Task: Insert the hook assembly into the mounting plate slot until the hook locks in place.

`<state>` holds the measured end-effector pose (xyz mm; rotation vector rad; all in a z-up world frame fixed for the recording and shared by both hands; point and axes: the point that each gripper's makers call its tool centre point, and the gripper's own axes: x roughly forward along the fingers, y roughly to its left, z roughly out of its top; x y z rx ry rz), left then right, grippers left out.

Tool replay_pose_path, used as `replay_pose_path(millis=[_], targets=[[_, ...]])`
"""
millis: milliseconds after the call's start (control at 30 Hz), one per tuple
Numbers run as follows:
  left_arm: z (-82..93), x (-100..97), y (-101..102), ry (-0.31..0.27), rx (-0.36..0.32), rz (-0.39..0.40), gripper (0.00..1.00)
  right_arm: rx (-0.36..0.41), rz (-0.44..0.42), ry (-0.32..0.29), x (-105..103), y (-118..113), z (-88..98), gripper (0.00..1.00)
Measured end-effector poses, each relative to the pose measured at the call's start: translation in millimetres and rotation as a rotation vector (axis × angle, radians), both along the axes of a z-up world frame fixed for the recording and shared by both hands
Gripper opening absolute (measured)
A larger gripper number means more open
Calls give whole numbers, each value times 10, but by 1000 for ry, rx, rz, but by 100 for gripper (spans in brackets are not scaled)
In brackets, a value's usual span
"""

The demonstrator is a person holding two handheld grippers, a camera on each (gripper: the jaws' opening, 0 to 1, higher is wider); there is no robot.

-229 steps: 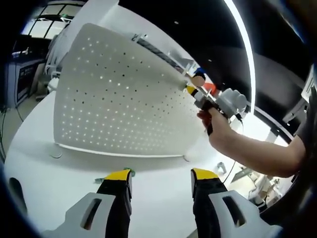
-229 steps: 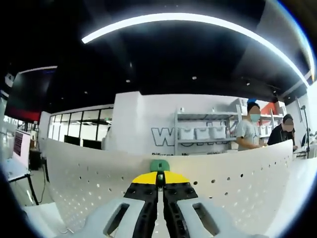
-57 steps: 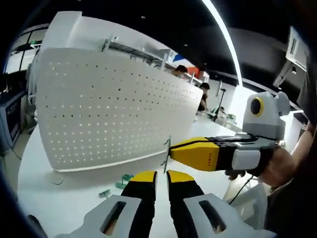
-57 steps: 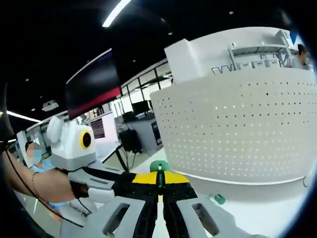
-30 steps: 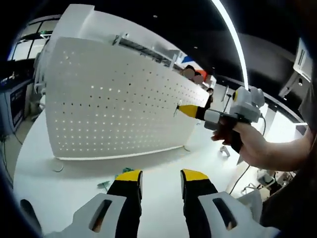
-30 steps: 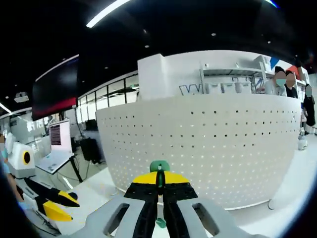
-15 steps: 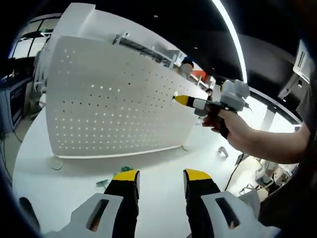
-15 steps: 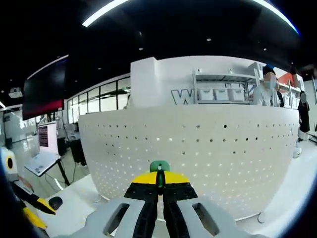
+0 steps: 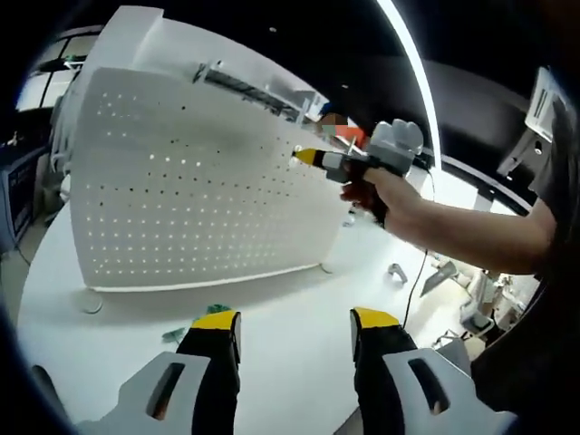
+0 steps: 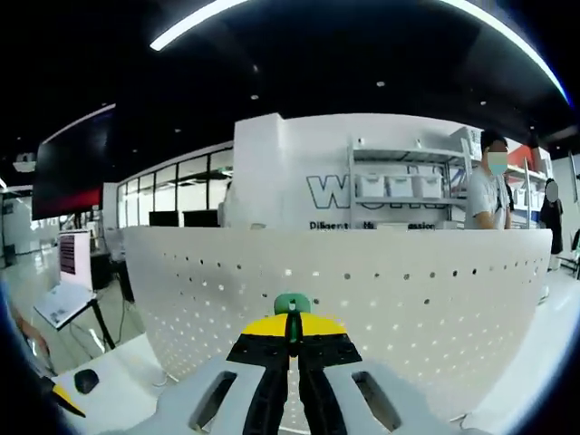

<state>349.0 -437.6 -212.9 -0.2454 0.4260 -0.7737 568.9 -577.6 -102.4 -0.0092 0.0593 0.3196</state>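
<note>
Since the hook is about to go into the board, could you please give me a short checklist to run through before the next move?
1. Right claw shut on the small green hook piece: ok.
2. Right claw near the upper part of the white perforated mounting plate: ok, seen from the left gripper view.
3. Hook tip lined up with a hole: cannot tell, the tip is too small.
4. Left claw open and holding nothing: ok.
5. Plate standing upright on the white table: ok.
6. Hook locked: not ok, not yet inserted.

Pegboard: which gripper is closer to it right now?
Right. The right gripper is up at the pegboard face; the left gripper hangs back over the table, fingers open.
</note>
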Motion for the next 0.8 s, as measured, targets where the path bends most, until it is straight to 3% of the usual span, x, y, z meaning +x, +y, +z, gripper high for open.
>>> replay_pose_path(millis=[133, 300, 467, 800], targets=[[51, -39, -50, -16, -13, -19, 54, 2, -10, -5, 54, -27, 30, 0], [209, -36, -65, -83, -56, -13, 56, 4, -20, -13, 91, -56, 43, 0], [272, -21, -48, -132, -46, -7, 59, 4, -30, -19, 130, -85, 61, 0], [220, -27, -8, -144, 2, -7, 59, 20, -63, -42, 257, -138, 153, 0]])
